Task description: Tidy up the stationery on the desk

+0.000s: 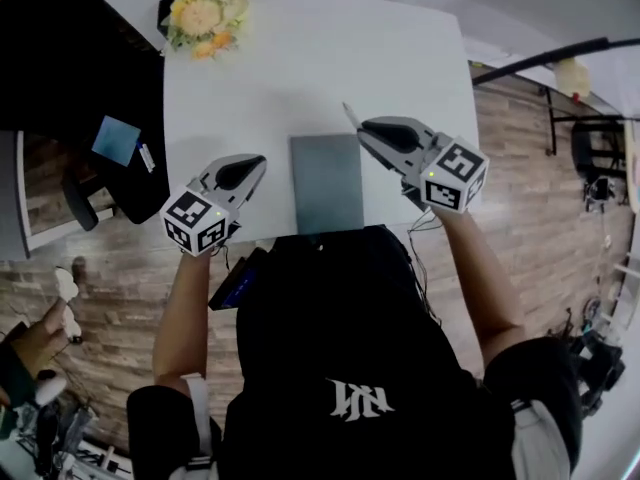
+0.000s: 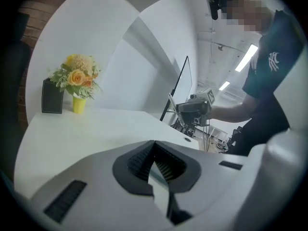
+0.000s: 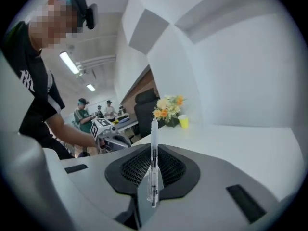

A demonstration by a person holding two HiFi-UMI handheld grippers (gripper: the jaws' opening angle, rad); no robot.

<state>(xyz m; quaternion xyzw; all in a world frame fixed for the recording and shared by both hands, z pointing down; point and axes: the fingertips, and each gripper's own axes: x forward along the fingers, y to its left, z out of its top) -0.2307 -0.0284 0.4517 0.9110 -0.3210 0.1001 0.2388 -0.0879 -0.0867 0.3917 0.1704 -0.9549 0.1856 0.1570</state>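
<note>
Your right gripper (image 3: pixel 153 154) pinches the upright pen (image 3: pixel 154 138), left gripper (image 2: pixel 156 165) closed empty; swing fast and it may slip out.

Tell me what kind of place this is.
Probably an open office or lab workspace: a white desk on wood-plank flooring, ceiling strip lights, and other people at tables in the background.

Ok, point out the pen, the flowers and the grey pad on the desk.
pen (image 3: pixel 154 162), right gripper view, middle of its clear barrel.
flowers (image 1: pixel 205 13), head view, the yellow bloom at the centre.
grey pad (image 1: pixel 326 183), head view, middle of its top face.
</note>
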